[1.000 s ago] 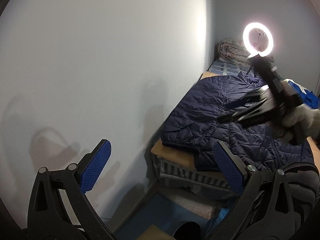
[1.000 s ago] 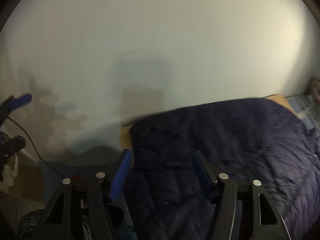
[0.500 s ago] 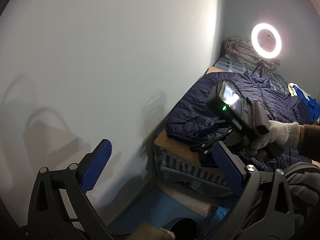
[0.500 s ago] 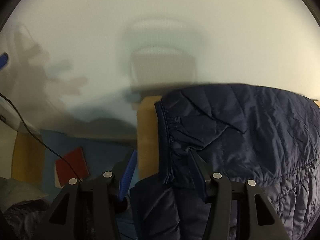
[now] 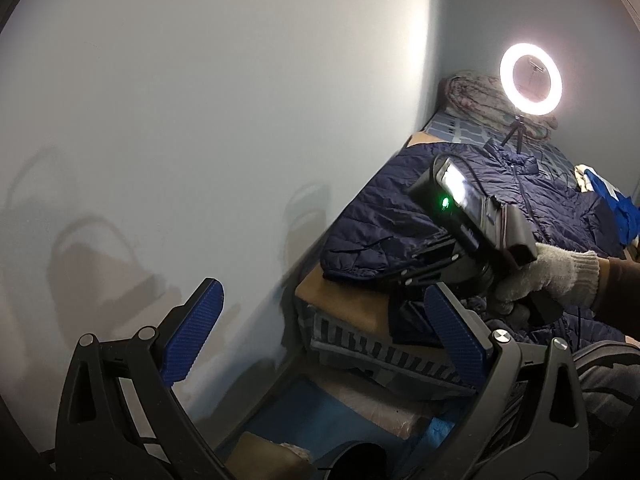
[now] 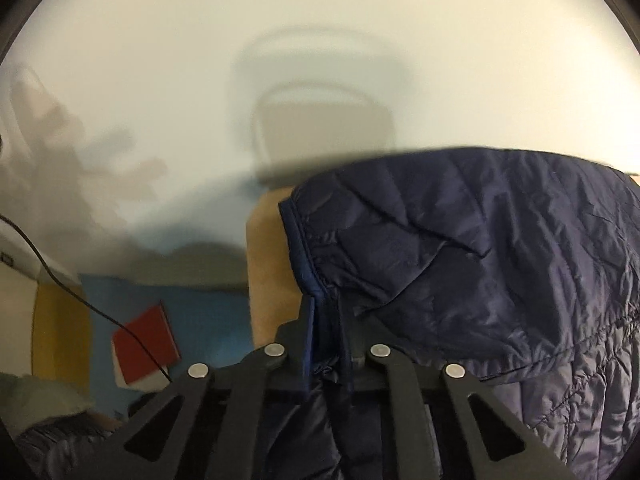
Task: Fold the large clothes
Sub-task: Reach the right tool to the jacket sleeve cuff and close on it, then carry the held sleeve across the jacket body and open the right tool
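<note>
A dark navy quilted jacket [image 5: 400, 216] lies spread on a tan-topped bed [image 5: 340, 304], its hem toward me. My left gripper [image 5: 320, 332] is open and empty, held in the air short of the bed's near corner. My right gripper [image 6: 326, 320] is shut on the jacket's hem edge [image 6: 308, 264], with folds of the jacket [image 6: 500, 264] bunched between its blue pads. In the left wrist view the right gripper [image 5: 432, 260] shows from the side, held by a white-gloved hand [image 5: 552, 276].
A pale wall [image 5: 200, 120] runs along the bed's left side. A lit ring light [image 5: 530, 79] on a small tripod stands at the bed's far end before rolled bedding [image 5: 472, 92]. Blue cloth [image 5: 616, 204] lies far right. A red book [image 6: 144, 344] lies on the blue floor.
My right gripper has come down onto the jacket's hem and shut on it. My left gripper has stayed open and nearly still.
</note>
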Available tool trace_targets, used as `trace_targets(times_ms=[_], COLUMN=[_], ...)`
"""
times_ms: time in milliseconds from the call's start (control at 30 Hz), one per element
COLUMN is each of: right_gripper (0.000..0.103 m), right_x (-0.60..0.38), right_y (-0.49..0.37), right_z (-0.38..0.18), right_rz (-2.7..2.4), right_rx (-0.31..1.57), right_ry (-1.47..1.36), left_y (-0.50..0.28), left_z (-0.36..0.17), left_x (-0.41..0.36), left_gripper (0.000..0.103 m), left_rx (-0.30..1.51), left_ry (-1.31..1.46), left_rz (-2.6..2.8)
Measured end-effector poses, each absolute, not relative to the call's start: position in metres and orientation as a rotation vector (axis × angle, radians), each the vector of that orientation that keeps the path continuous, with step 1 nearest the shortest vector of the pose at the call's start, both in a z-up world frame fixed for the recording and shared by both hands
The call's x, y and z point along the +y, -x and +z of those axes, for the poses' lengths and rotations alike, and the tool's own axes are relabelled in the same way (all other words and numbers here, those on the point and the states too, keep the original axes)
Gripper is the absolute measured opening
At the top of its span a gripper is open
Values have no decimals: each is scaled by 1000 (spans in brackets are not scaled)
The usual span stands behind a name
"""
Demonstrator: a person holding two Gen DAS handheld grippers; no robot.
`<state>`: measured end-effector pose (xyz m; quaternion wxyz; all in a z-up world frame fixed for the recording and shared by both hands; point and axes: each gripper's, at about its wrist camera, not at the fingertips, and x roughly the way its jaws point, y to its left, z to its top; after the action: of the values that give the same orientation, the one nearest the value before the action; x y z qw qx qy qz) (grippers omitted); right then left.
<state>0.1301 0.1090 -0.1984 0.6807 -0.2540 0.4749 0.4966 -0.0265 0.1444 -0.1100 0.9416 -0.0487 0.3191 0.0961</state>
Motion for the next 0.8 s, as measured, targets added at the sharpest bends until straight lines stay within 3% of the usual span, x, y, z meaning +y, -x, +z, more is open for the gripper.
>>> trace_targets(times_ms=[433,800], right_gripper=[3,0], right_x=[-24,-135], right_y=[-232,-265], right_z=[-131,-149], right_rz=[911,647], right_rx=[1014,1033], right_ry=[37,-108], left_y=[-4,-54], left_z=[-105,-114], left_x=[121,93], left_gripper=[102,102], left_rx=[629,639], left_ry=[56,9], left_rz=[123,46])
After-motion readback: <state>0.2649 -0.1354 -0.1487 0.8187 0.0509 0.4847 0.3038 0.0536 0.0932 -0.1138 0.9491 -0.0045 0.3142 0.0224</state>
